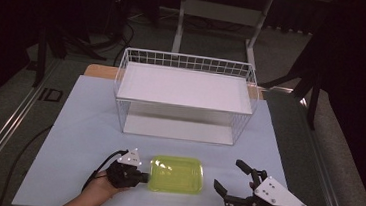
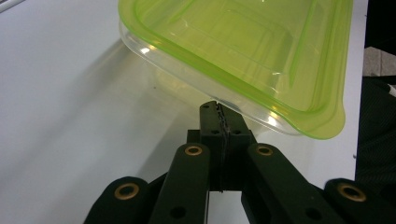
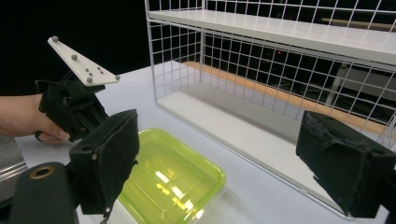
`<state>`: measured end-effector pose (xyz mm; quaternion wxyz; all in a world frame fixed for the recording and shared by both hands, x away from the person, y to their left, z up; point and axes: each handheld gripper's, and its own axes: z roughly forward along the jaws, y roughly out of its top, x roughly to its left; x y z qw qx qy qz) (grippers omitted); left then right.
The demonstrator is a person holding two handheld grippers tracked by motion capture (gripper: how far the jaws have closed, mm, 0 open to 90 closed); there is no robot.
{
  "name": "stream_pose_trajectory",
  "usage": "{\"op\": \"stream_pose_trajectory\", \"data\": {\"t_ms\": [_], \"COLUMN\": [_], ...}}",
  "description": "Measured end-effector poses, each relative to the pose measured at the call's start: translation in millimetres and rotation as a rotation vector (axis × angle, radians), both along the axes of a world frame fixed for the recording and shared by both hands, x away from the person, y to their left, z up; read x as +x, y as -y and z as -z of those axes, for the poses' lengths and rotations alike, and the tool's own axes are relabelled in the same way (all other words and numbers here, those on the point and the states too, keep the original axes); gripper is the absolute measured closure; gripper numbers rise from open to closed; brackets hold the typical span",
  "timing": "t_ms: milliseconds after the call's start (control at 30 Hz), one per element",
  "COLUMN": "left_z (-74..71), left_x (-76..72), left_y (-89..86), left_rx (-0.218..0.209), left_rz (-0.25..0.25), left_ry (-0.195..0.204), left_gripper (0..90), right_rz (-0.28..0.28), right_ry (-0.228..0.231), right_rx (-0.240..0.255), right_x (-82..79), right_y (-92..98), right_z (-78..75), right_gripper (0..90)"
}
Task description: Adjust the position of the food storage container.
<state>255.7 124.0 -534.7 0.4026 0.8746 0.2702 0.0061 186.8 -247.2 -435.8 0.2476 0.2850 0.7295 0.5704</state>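
My left fingers are pinched together at the box's rim on the counter; my right fingers spread wide, empty, beside it.

left gripper jaws closed, right gripper jaws wide

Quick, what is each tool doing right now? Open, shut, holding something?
Left tool: shut, tips at the rim of the green-lidded container; a pinch on it cannot be told.
Right tool: wide open, holding nothing.
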Motion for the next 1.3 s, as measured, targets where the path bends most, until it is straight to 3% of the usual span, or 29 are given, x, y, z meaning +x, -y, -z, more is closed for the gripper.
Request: {"op": "stream_pose_trajectory", "data": {"t_ms": [467, 933, 1000, 1033, 1100, 1167, 1200, 1300], "left_z": [-3.6, -1.4, -1.0, -1.2, -2.0, -3.1, -6.9, -13.9], "left_x": [3.3, 14.6, 14.7, 14.6, 14.3, 14.6, 14.3, 10.9], "left_y": [-3.0, 15.0, 14.1, 12.4, 7.8, 4.7, -4.4, -16.8], "left_rx": [-0.006, 0.003, 0.005, 0.009, -0.001, 0.001, -0.018, -0.047], "left_rz": [-0.024, -0.016, -0.019, -0.016, -0.026, -0.037, -0.066, -0.094], "left_ry": [0.009, 0.008, 0.016, 0.022, 0.020, 0.018, 0.006, 0.026], "left_gripper": [90.0, 90.0, 86.1, 77.4, 74.2, 63.7, 56.0, 44.7], "right_rz": [-0.005, -0.011, -0.011, -0.025, -0.028, -0.039, -0.037, -0.030], "right_ry": [-0.006, -0.013, -0.012, -0.010, -0.006, -0.006, 0.003, 0.008], "right_rx": [-0.004, -0.012, -0.012, -0.023, -0.024, -0.025, -0.040, -0.054], "right_x": [0.6, 1.3, 1.2, 1.3, 0.9, 0.9, 0.2, -0.3], "right_y": [-1.2, -2.4, -2.5, -3.2, -3.9, -4.6, -8.0, -9.6], "right_z": [1.3, 2.7, 2.6, 2.4, 2.6, 2.8, 3.4, 3.8], "right_gripper": [13.5, 13.5, 14.0, 14.4, 14.4, 14.5, 14.4, 14.4]}}
